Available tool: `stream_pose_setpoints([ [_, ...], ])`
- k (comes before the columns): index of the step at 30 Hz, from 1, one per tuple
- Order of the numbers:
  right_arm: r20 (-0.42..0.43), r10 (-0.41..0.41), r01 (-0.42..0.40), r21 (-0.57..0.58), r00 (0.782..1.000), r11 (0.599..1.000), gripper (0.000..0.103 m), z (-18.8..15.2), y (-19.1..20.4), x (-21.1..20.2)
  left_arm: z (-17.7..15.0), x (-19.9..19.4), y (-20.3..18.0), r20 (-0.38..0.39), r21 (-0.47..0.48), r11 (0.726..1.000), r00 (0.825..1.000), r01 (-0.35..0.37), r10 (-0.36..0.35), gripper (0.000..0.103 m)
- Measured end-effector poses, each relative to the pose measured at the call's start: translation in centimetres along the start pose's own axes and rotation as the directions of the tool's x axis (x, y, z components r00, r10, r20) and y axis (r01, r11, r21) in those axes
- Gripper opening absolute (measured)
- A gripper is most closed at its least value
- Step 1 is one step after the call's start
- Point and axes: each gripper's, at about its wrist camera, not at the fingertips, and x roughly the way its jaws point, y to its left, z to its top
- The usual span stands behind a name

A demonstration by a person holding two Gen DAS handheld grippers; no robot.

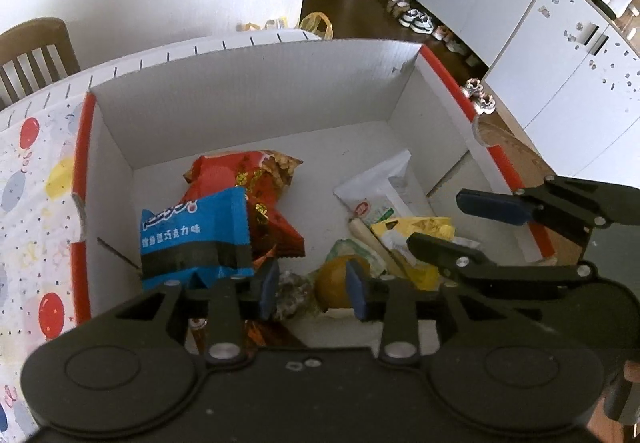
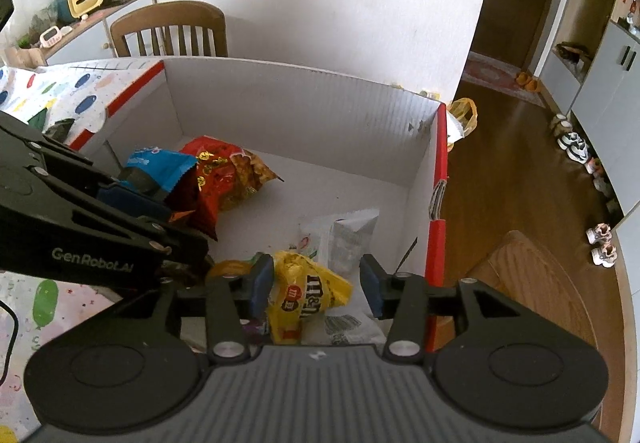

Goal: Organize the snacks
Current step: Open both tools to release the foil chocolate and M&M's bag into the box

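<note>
the left gripper (image 1: 312, 293) hangs low inside the box with its blue-padded jaws parted and nothing pinched; between the pads show a round orange fruit-like lump (image 1: 338, 285) and a crinkled, mottled wrapper (image 1: 292, 295). the right gripper (image 2: 316, 285) is spread wide over the near right corner of the box, its matte black linkages and ribbed grey housing below, and a yellow m&m's bag (image 2: 308, 291) lies between the pads, though i cannot tell if either pad touches it.

the cardboard box (image 1: 248, 99) is the biggest thing: a deep rectangular carton with plain white fluted inner walls and red outer edges, torn at one far corner. it sits on a table covered by a white tablecloth (image 1: 36, 179) printed with balloons and dots.

on the box floor the snacks gather in two clumps. on the left, a glossy red snack bag (image 1: 248, 187), crumpled, with gold print and a picture of fried pieces at its top end. leaning on it, upright and nearest the left gripper, is a blue packet (image 1: 196, 231) with a dark band and zigzag-cut edges. on the right, a flat white pouch (image 1: 380, 191) with a clear window lies slanted; against its near end are the creased yellow bag and a slim pale stick-shaped packet (image 1: 370, 243).

a slatted wooden chair (image 2: 170, 31) stands behind the table.
</note>
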Motion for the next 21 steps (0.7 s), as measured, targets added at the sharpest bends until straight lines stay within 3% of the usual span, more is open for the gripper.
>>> stream_pose_setpoints([
  [4, 0.02, -0.002, 0.002, 0.002, 1.0, 1.0, 0.05, 0.2, 0.1, -1.1, -0.2, -1.2, 0.1, 0.021, -0.01, 1.0, 1.0, 0.002, -0.002, 0.042],
  [6, 0.03, -0.005, 0.005, 0.005, 1.0, 1.0, 0.051, 0.3, 0.1, -1.6, -0.4, -1.9, 0.2, 0.037, -0.016, 1.0, 0.999, -0.008, 0.009, 0.054],
  [8, 0.038, 0.0, 0.0, 0.013, 0.999, 1.0, 0.054, 0.2, 0.2, -2.1, -0.6, -2.8, 0.3, 0.058, -0.016, 1.0, 0.998, -0.013, 0.013, 0.058],
  [19, 0.101, 0.006, -0.007, 0.012, 0.995, 1.0, 0.06, 1.2, 2.0, -5.4, -1.4, -7.1, 1.3, 0.135, -0.015, 1.0, 0.991, -0.014, 0.016, 0.063],
  [21, 0.109, 0.014, -0.016, 0.016, 0.994, 1.0, 0.061, 1.4, 2.5, -5.9, -1.6, -7.9, 1.7, 0.151, -0.013, 1.0, 0.988, -0.022, 0.024, 0.07],
])
